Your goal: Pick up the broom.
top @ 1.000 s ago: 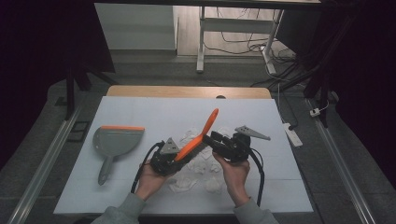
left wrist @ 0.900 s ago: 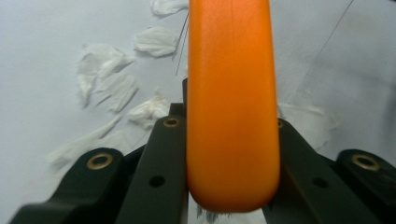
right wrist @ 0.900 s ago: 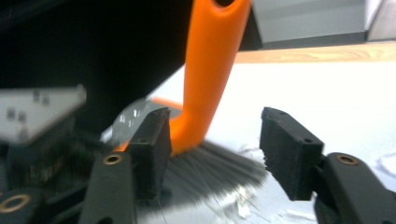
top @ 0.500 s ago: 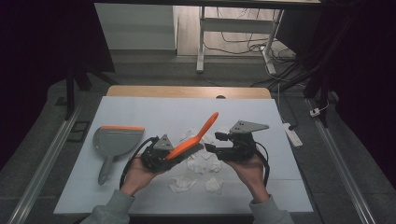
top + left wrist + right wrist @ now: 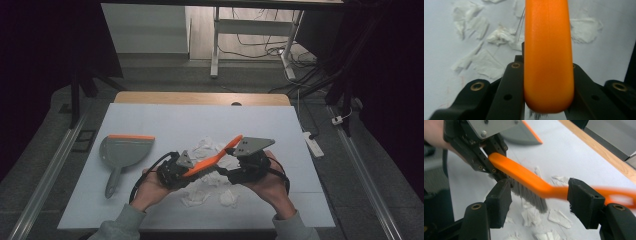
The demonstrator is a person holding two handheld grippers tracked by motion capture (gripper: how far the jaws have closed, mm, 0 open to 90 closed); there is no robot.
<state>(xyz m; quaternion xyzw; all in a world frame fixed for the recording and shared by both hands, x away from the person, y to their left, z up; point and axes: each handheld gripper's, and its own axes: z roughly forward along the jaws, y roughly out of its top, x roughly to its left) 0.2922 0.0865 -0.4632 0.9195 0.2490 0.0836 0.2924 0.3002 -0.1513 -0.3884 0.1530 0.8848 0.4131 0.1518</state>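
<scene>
A: How is the orange plastic brush with grey bristles [image 5: 212, 159] held?

B: Its bristle end is clamped between the closed jaws of the left gripper [image 5: 172, 171], above torn white paper scraps [image 5: 202, 148] scattered on the white table [image 5: 150, 120].

A: And the right gripper [image 5: 541, 202]?

B: Its jaws have just been opening; the brush's handle is seen crossing the gap between them, untouched by either pad. A grey dustpan with an orange edge [image 5: 122, 150] lies well to the left.

Brush [image 5: 212, 159] is showing a bright orange handle with grey bristles [image 5: 529, 193] underneath. Dustpan [image 5: 122, 152] on the left is looking grey with an orange strip along its far edge. Paper scraps [image 5: 207, 147] are sitting white on a pale blue-white table [image 5: 150, 120], which is showing a light wood edge at the far side. Both grippers [image 5: 172, 172] [image 5: 227, 172] are looking black, each with a grey plate on top.
</scene>
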